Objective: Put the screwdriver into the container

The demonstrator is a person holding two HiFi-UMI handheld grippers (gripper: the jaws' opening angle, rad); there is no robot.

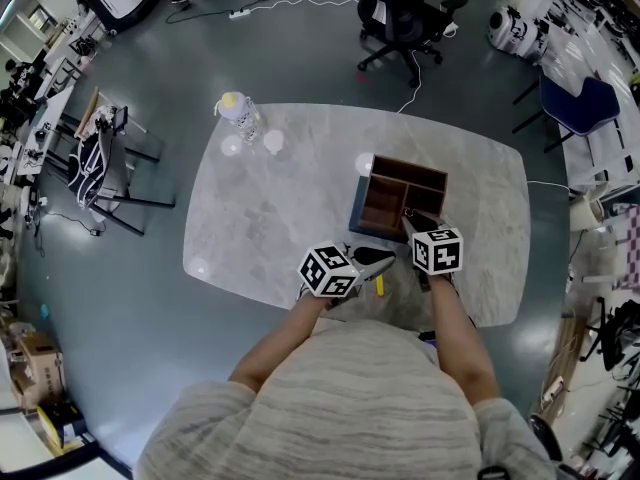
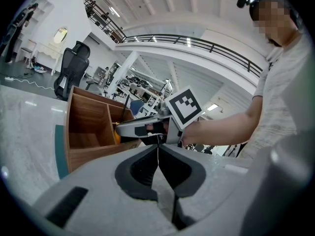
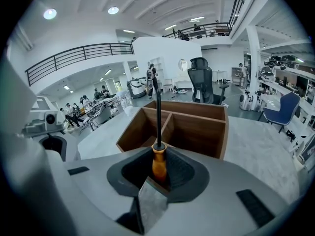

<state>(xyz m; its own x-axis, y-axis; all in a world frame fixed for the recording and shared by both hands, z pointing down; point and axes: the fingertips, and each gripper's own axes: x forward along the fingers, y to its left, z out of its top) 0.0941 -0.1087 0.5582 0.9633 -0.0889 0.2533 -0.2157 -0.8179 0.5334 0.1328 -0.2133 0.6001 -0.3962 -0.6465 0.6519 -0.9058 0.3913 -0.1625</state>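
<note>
The grey marble table (image 1: 260, 198) is bearing an open wooden container (image 1: 358, 206), which is divided into compartments. The right gripper (image 3: 158, 170) is reaching over the container's near edge, its jaws clamping the orange handle of the screwdriver (image 3: 158, 162). The dark shaft is projecting above the divider, and its tip is hard to make out against the background. The left gripper (image 2: 158, 163) is lying just beside the right one, its jaws pressing together with nothing between them.

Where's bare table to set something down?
Free: table left-centre, between bottle and left gripper; also the strip from container to the right edge. Crowded: near edge, where right gripper with screwdriver meets the left one at the container.
</note>
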